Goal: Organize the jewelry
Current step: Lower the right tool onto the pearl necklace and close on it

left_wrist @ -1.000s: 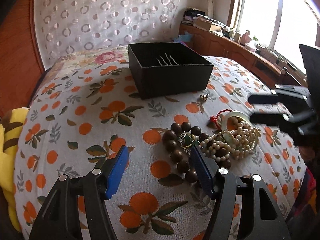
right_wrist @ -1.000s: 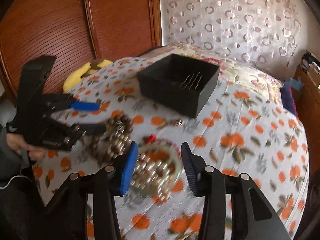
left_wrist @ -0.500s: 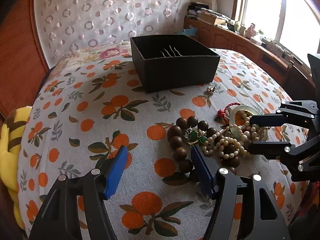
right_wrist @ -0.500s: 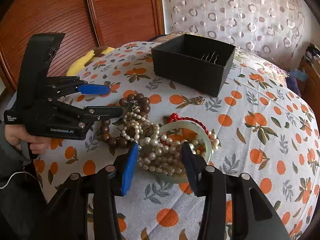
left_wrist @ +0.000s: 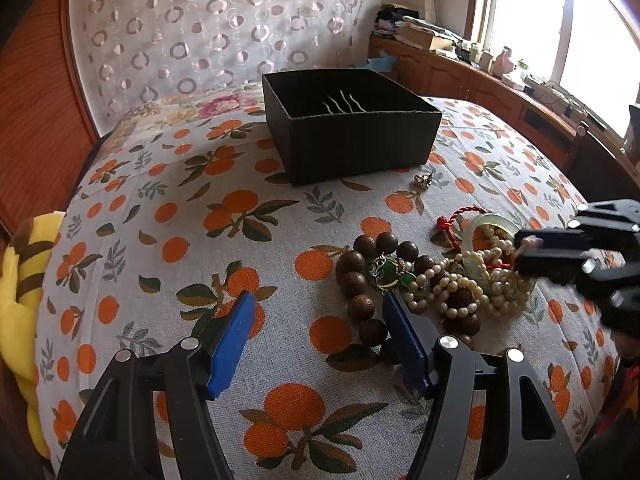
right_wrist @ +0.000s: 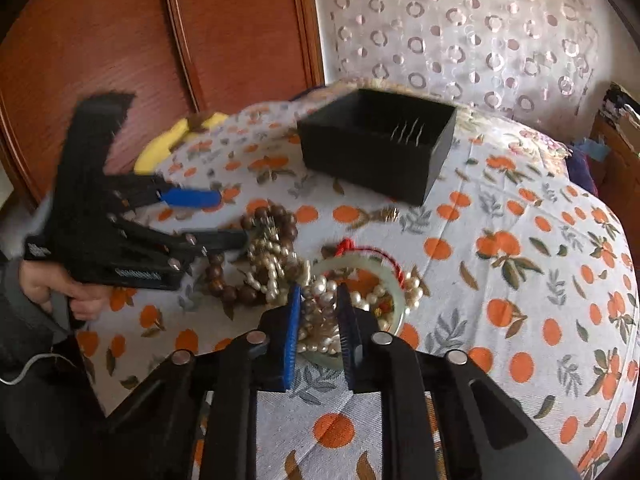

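A heap of jewelry lies on the orange-print cloth: a dark wooden bead bracelet, a green pendant, pearl strands, a pale jade bangle with a red cord, and a small gold earring. An open black box with thin pins inside stands behind. My left gripper is open, low beside the wooden beads. My right gripper has its jaws narrowed around the pearl strands in the bangle; it also shows in the left wrist view.
A yellow plush toy lies at the bed's left edge. A wooden wardrobe and patterned curtain stand behind. A wooden sideboard with clutter runs under the window at right.
My right gripper has dropped onto the pearl pile and its jaws have closed in from wide open around the pearls. My left gripper has stayed open, shifting slightly.
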